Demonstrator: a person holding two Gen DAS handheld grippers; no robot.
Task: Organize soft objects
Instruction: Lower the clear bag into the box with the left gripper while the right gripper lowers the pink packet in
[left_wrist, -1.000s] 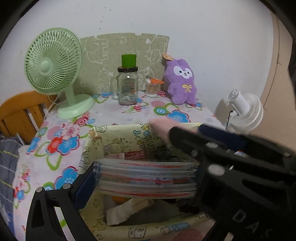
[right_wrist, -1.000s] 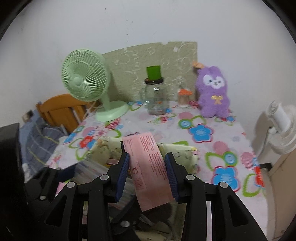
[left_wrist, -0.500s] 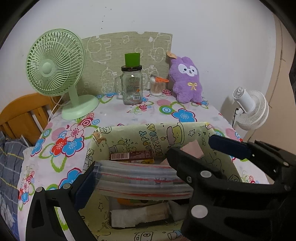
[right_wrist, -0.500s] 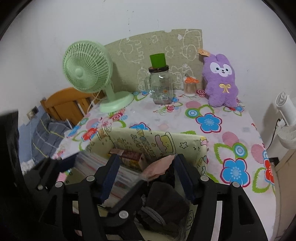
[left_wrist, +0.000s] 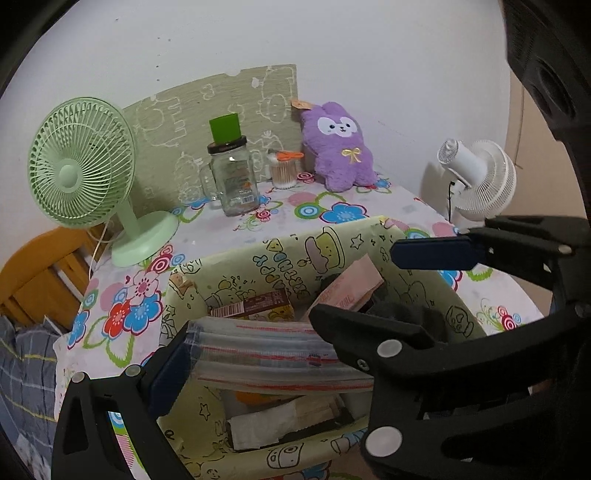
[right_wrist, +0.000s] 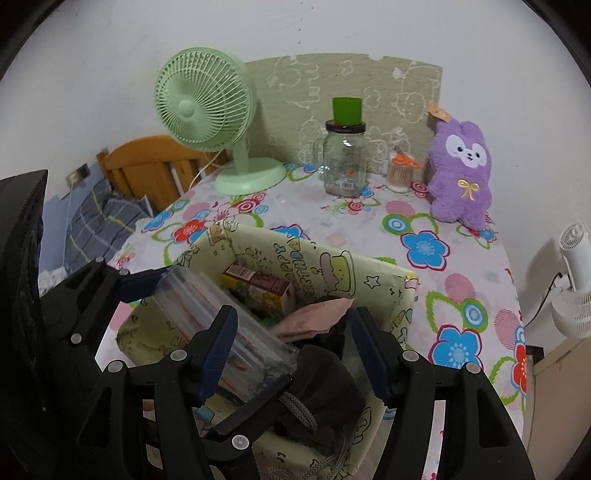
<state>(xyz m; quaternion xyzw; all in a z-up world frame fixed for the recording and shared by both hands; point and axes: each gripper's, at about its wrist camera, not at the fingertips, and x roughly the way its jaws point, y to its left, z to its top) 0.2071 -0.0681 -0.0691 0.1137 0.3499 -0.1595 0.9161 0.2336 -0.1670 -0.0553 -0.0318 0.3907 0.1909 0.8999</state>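
Note:
A yellow-green cartoon-print box (left_wrist: 288, 243) (right_wrist: 314, 254) stands on the flowered table. My left gripper (left_wrist: 273, 362) is over the box's near side, shut on a stack of clear zip bags (left_wrist: 280, 354) (right_wrist: 207, 306). Its right finger is hidden behind my other gripper. My right gripper (right_wrist: 293, 321) is open over the box's right half. A pink packet (right_wrist: 314, 317) (left_wrist: 351, 288) lies loose in the box below its jaws, leaning on a dark drawstring pouch (right_wrist: 325, 387). A purple plush bunny (left_wrist: 340, 147) (right_wrist: 461, 173) sits upright against the back wall.
A brown carton (left_wrist: 255, 308) and white tissue (left_wrist: 266, 424) are also in the box. At the back stand a green fan (left_wrist: 81, 162), a glass jar mug (left_wrist: 232, 181) and a cotton-swab pot (left_wrist: 284, 170). A white fan (left_wrist: 476, 181) is off the table's right edge and a wooden chair (left_wrist: 33, 280) is at the left.
My right gripper lowered into the box, opened and let go of the pink packet, which now lies inside. My left gripper kept its hold on the bags. Both views have rolled a little.

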